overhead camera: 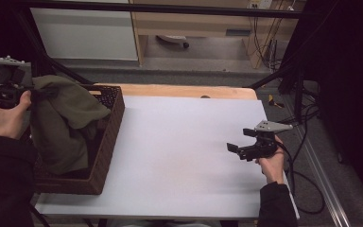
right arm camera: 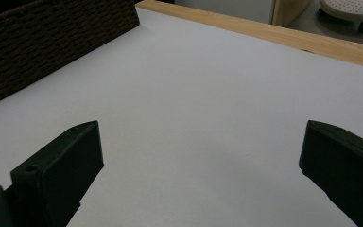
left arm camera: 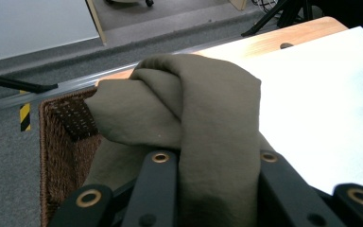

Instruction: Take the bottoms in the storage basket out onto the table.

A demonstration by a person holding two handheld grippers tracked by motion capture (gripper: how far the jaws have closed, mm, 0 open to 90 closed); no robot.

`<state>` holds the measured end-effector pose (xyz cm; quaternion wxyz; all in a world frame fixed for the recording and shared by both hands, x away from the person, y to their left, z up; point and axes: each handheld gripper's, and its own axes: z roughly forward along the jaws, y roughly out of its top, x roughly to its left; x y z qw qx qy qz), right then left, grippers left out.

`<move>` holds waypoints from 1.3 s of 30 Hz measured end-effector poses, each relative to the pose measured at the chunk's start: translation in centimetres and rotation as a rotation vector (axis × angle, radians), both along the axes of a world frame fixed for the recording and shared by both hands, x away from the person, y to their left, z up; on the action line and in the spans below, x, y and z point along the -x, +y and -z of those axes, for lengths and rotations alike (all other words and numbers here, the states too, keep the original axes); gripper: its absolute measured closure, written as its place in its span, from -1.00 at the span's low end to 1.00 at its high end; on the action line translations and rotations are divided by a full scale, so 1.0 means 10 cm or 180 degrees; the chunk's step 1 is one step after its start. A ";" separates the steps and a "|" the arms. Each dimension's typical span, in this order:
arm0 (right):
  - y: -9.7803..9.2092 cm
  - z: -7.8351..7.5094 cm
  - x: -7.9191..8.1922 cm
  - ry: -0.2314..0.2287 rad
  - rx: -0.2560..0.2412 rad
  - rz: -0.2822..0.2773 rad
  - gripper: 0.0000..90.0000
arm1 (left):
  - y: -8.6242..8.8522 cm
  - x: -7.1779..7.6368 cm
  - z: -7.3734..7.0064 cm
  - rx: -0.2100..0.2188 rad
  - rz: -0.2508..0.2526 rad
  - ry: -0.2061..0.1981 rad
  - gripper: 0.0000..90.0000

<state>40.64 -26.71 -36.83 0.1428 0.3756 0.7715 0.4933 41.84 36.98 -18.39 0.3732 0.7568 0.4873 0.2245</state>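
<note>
1. The white tabletop [overhead camera: 184, 142] lay smooth and matte beside the basket [overhead camera: 106, 151], a stiff, dark, woven box.
2. The olive cloth [overhead camera: 61, 123], soft and bunched, hung half out of the basket, best lifted straight up (to clear its rim).
3. The left hand-held gripper [overhead camera: 40, 93] pinched that cloth above the basket; the right hand-held gripper [overhead camera: 234, 148], well apart, gaped empty.

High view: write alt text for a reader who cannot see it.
The left gripper lifts an olive cloth out of a dark wicker basket at the table's left edge. The right gripper hangs open over the bare white tabletop.
</note>
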 end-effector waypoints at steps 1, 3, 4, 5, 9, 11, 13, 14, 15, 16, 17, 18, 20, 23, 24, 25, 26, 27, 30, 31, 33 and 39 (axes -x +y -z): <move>0.00 0.00 0.00 0.0000 0.0000 0.0000 -0.97 | -0.01 0.00 -0.01 -0.0003 0.0007 -0.0006 0.74; 0.00 0.00 0.00 -0.0001 -0.0007 0.0002 -0.97 | -0.01 0.00 -0.04 -0.0014 0.0017 -0.0007 0.74; 0.00 0.00 0.00 0.0000 -0.0011 0.0004 -0.97 | -0.02 0.00 -0.05 -0.0007 0.0013 -0.0014 0.74; 0.00 0.00 0.00 -0.0002 -0.0009 0.0004 -0.97 | -0.03 0.00 -0.07 -0.0003 0.0019 -0.0019 0.74; 0.00 0.00 0.00 0.0005 -0.0004 -0.0002 -0.97 | -0.04 0.00 -0.09 -0.0001 0.0033 -0.0029 0.74; 0.00 0.00 0.00 0.0006 -0.0002 0.0001 -0.97 | -0.05 0.00 -0.10 0.0000 0.0037 -0.0031 0.74; 0.00 0.00 0.00 0.0005 -0.0001 0.0000 -0.97 | -0.05 0.00 -0.11 0.0008 0.0044 -0.0038 0.74; 0.00 0.00 0.00 0.0000 -0.0009 0.0001 -0.97 | -0.05 0.00 -0.12 0.0009 0.0045 -0.0039 0.74; 0.00 0.00 0.00 0.0000 -0.0008 0.0003 -0.97 | -0.05 0.00 -0.12 0.0009 0.0050 -0.0042 0.74; 0.00 0.00 0.00 0.0000 -0.0008 0.0004 -0.97 | -0.05 0.00 -0.13 -0.0002 0.0058 -0.0045 0.74; 0.00 0.00 0.00 -0.0001 -0.0008 0.0004 -0.97 | -0.05 0.00 -0.13 0.0001 0.0054 -0.0048 0.74; 0.00 0.00 0.00 0.0001 -0.0015 0.0008 -0.97 | -0.05 0.01 -0.14 0.0004 0.0058 -0.0050 0.74; 0.00 0.00 0.00 0.0000 -0.0016 0.0008 -0.97 | -0.06 0.01 -0.15 0.0023 0.0051 -0.0062 0.75; 0.00 0.00 0.01 -0.0004 -0.0020 0.0008 -0.97 | -0.07 0.02 -0.17 0.0010 0.0069 -0.0079 0.75; 0.00 -0.01 0.01 -0.0001 -0.0020 0.0010 -0.97 | -0.07 0.02 -0.18 0.0010 0.0070 -0.0082 0.75; 0.00 -0.01 0.01 -0.0001 -0.0020 0.0010 -0.97 | -0.07 0.02 -0.18 0.0006 0.0075 -0.0080 0.75; 0.00 0.00 0.01 -0.0004 -0.0019 0.0007 -0.97 | -0.07 0.02 -0.19 0.0005 0.0077 -0.0085 0.75; 0.00 -0.01 0.01 -0.0005 -0.0021 0.0007 -0.97 | -0.07 0.03 -0.19 0.0006 0.0079 -0.0090 0.75; 0.00 -0.01 0.00 -0.0001 -0.0019 0.0011 -0.97 | -0.07 0.03 -0.21 0.0026 0.0079 -0.0108 0.75; 0.00 0.00 0.00 0.0000 -0.0017 0.0009 -0.97 | -0.08 0.03 -0.21 0.0027 0.0079 -0.0110 0.75; 0.00 0.00 0.00 0.0000 -0.0017 0.0008 -0.97 | -0.08 0.03 -0.22 0.0031 0.0082 -0.0121 0.75; 0.00 -0.01 0.01 -0.0005 -0.0020 0.0007 -0.97 | -0.12 0.03 -0.25 0.0030 0.0103 -0.0136 0.75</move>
